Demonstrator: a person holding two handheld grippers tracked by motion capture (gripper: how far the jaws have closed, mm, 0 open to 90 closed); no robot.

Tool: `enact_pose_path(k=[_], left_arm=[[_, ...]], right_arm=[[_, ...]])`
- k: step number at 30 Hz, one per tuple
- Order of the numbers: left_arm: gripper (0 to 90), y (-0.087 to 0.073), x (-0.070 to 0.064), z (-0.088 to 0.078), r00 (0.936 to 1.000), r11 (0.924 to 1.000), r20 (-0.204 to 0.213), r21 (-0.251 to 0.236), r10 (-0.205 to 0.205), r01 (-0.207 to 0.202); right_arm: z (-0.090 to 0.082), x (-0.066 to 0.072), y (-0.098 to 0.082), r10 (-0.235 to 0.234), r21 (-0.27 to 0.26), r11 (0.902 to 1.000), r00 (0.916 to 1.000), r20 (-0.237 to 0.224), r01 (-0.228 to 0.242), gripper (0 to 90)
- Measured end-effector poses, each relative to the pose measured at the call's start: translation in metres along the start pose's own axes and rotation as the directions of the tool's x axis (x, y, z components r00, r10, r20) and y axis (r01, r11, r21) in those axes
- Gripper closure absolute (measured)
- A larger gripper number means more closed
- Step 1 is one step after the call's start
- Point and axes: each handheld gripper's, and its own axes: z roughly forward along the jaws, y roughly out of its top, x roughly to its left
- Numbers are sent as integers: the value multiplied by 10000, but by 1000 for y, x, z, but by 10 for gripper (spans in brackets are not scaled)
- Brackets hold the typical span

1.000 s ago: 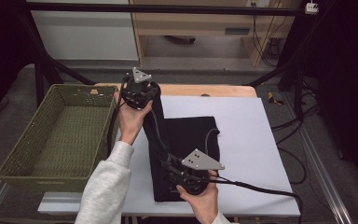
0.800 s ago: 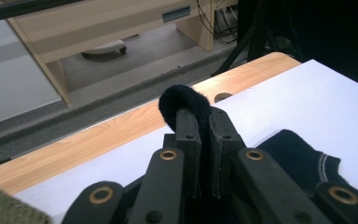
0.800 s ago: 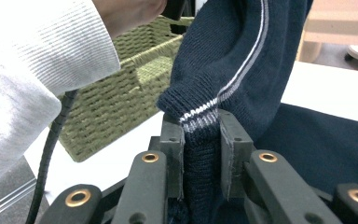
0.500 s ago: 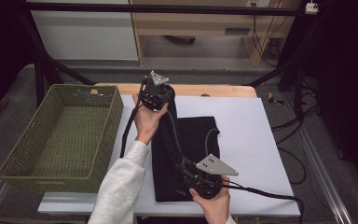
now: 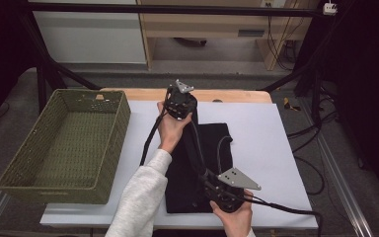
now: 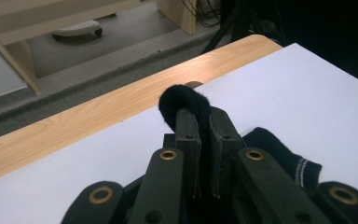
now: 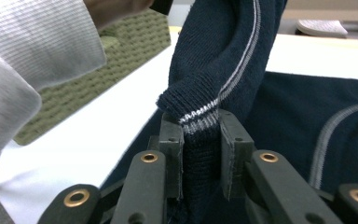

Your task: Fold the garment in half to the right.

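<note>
1. The dark sweater (image 5: 200, 163) is pinched in both tongs: left tongs (image 6: 199, 126) clamped on a fold, right tongs (image 7: 200, 140) on the striped hem.
2. Fabric stretched between them could be pulled free if tugged unevenly.
3. The basket (image 5: 64, 143) lies beyond the left tongs.

Left gripper (image 5: 179, 102): round black body, grey three-cornered plate on top, black cable trailing behind. Right gripper (image 5: 225, 193): same build, plate drilled with small holes. Jaws are flat black bars with brass-ringed screw holes behind the tips. The left arm wears a light grey ribbed sleeve (image 5: 140, 197).
</note>
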Motion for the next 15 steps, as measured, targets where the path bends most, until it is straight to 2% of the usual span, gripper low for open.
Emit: enact_pose_path(k=[2, 5, 7, 8, 9, 10, 11, 12, 14, 15], left_arm=[[838, -1, -4, 9, 10000, 9999, 57, 124, 21, -22], [831, -2, -9, 28, 9993, 9993, 315, 345, -179, 168], [798, -3, -13, 42, 9958, 9984, 861, 505, -294, 251], [749, -5, -16, 48, 9899, 9983, 1346, 421, -452, 399], [682, -6, -20, 52, 9848, 9982, 1649, 347, -545, 494], [642, -7, -23, 52, 9784, 9979, 1974, 320, -608, 556], [632, -8, -26, 51, 9762, 9983, 2091, 223, -579, 545], [583, -8, -28, 49, 9763, 9988, 2105, 97, -499, 490], [483, -8, -28, 39, 9731, 9984, 2248, -142, -504, 550], [465, -9, -26, 32, 9728, 9976, 2259, -348, -506, 599]], right_arm=[[-2, -5, -3, 105, 23, 9999, 9997, 204, -106, 744], [-4, -12, -7, 235, 71, 9997, 9971, 721, -240, 712], [-5, -17, -12, 312, 248, 9991, 9936, 1090, -341, 678], [-7, -20, -14, 310, 350, 9987, 9908, 1319, -359, 655], [-8, -24, -16, 284, 383, 9987, 9882, 1503, -345, 640], [-11, -28, -18, 303, 290, 9989, 9856, 1662, -356, 608], [-14, -32, -19, 347, 300, 9987, 9825, 1828, -409, 565], [-17, -37, -20, 367, 381, 9983, 9791, 2001, -452, 532], [-21, -47, -18, 360, 186, 9990, 9748, 2203, -410, 431], [-21, -53, -15, 313, 458, 9981, 9764, 2138, -420, 364]])
